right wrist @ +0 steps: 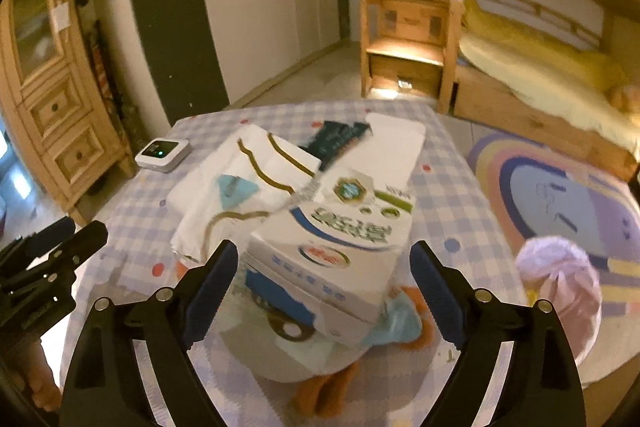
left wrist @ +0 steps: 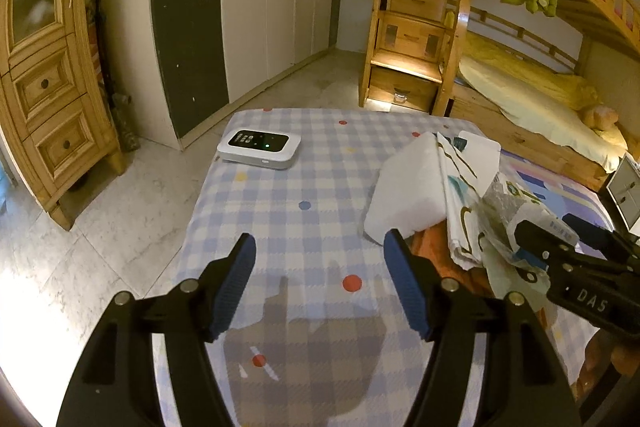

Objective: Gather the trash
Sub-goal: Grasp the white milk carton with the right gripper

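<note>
A pile of trash lies on the checked tablecloth (left wrist: 304, 187): a white milk carton (right wrist: 332, 259) with blue print, a white wrapper (right wrist: 240, 195) with gold lines, a dark packet (right wrist: 340, 139) and a white foam block (left wrist: 408, 187). The wrapper also shows in the left wrist view (left wrist: 460, 203). My right gripper (right wrist: 324, 291) is open, its blue fingers on either side of the carton without touching it. It also shows in the left wrist view (left wrist: 560, 259), over the pile. My left gripper (left wrist: 320, 283) is open and empty above bare cloth, left of the pile.
A white device (left wrist: 260, 147) with a green light sits at the table's far left corner. An orange cloth (right wrist: 320, 391) lies under the pile. A pink bag (right wrist: 560, 283) is on the right by the round rug (right wrist: 560, 187). A wooden cabinet (left wrist: 52, 87) and bunk bed (left wrist: 520, 99) stand beyond.
</note>
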Available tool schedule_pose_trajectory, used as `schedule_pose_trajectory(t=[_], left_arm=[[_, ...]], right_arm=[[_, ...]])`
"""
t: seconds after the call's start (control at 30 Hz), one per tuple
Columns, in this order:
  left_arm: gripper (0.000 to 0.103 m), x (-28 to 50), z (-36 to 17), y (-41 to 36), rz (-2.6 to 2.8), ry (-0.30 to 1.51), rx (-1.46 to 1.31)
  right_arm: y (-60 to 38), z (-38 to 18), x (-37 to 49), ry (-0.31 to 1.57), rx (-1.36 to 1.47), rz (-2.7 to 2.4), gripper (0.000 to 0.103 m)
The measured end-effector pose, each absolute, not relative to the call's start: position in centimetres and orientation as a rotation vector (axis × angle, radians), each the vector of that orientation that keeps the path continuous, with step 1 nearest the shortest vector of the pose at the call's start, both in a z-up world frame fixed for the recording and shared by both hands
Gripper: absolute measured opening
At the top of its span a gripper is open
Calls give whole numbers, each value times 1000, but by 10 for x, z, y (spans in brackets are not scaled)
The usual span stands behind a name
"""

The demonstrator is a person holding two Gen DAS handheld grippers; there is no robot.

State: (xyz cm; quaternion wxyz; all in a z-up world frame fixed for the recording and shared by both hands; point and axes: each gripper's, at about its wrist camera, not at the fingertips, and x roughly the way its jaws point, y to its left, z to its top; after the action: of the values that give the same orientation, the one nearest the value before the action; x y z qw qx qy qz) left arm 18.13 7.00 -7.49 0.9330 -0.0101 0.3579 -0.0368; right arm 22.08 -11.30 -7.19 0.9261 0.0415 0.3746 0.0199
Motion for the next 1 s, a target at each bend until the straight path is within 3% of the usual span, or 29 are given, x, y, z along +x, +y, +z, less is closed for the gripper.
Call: schedule_pose_trajectory(t=[0.07, 0.1, 0.13, 0.3, 0.63, 0.8, 1.0], left_arm=[[65, 179, -75, 67, -84, 730, -16], [65, 178, -75, 65, -90, 727, -13], [65, 177, -74, 63, -95, 725, -10], [65, 173, -75, 49, -120, 721, 12], [65, 157, -74, 22, -191, 688, 55], [64, 153, -73, 5, -267, 680, 60], [52, 157, -72, -13, -359, 701, 17]], right_arm=[[-119, -73, 219, 775, 102, 47, 85], [-120, -74, 218, 778, 102, 50, 77], [-121, -74, 219, 782, 93, 49, 75], [-123, -77, 221, 790, 70, 79, 74], [-156, -49, 185, 596, 41, 63, 71], [-183, -55, 180, 635, 60, 5, 71], [-188, -67, 176, 701, 34, -20, 71]])
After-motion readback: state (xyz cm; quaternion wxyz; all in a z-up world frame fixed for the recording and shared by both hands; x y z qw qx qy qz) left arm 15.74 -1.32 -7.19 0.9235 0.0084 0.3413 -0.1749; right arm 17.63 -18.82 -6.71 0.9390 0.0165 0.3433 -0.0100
